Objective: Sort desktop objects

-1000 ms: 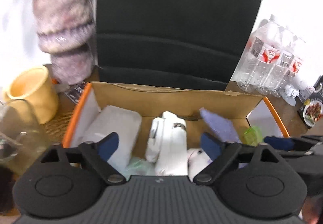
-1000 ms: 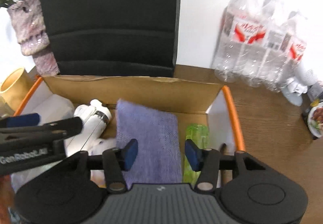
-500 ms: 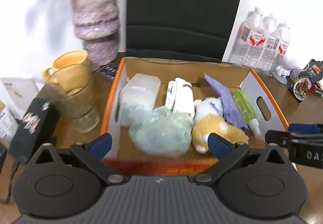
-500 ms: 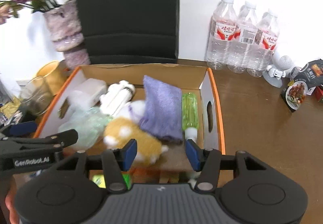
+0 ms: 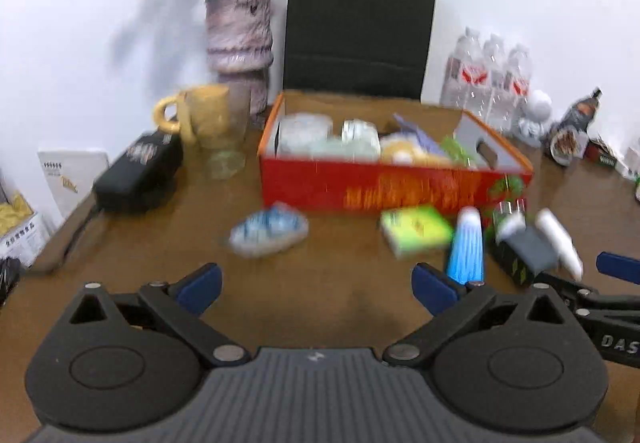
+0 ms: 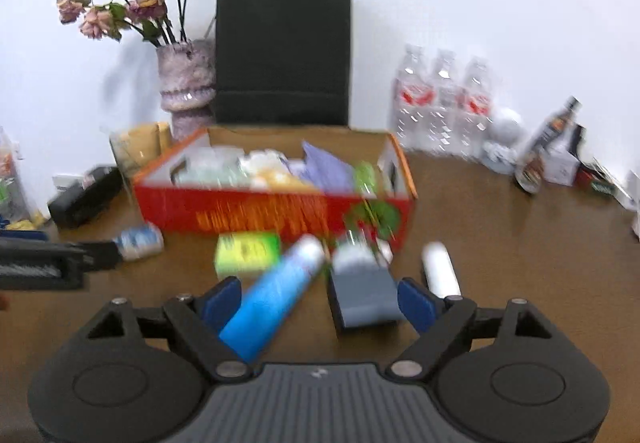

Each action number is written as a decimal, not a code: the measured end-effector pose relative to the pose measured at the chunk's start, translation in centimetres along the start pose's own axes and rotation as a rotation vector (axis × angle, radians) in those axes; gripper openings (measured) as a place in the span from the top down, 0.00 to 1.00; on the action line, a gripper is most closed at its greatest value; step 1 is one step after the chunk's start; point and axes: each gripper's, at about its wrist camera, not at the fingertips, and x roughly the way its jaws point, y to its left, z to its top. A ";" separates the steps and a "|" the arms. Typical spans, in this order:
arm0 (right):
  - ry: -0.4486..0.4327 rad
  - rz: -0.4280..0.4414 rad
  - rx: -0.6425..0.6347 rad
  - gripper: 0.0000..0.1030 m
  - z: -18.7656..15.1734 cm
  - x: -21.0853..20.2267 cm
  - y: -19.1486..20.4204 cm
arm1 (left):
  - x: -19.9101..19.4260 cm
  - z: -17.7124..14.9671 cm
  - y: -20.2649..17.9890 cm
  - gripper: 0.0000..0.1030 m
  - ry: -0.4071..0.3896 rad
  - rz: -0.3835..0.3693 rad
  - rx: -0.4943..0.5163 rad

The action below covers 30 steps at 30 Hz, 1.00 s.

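- Left wrist view, blurred: left gripper hangs over bare brown table, jaws spread wide, nothing between the pads.
- Far left: black case, then yellow mug with a clear glass in front, vase behind.
- Centre: red box stands well ahead of the gripper, full of sorted things; black bag behind it.
- In front of the box on the table: white-blue packet, green box, blue tube, grey box, white tube.
- Far right: water bottles by the wall.
- Right wrist view: right gripper jaws are opening, pads touch nothing.
- Blue tube and grey box lie on the table between and just ahead of its fingers; blue tube is close to the left pad, contact cannot be told through blur.
- White tube lies just right of the right pad.
- Red box sits beyond them, green box just before it.
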 end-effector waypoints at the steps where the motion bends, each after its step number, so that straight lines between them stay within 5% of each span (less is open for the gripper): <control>1: 0.015 -0.003 0.001 0.18 -1.2 0.1 0.0 | -0.2 -1.1 0.0 0.00 0.003 -0.001 -0.003; 10: 0.051 0.001 0.038 0.18 -6.4 -0.3 -0.1 | 0.7 -6.0 -1.1 0.00 0.048 0.016 0.069; 30: 0.078 0.012 0.092 0.10 -7.1 -0.5 -0.7 | 1.0 -6.7 -0.8 0.00 0.066 -0.004 0.066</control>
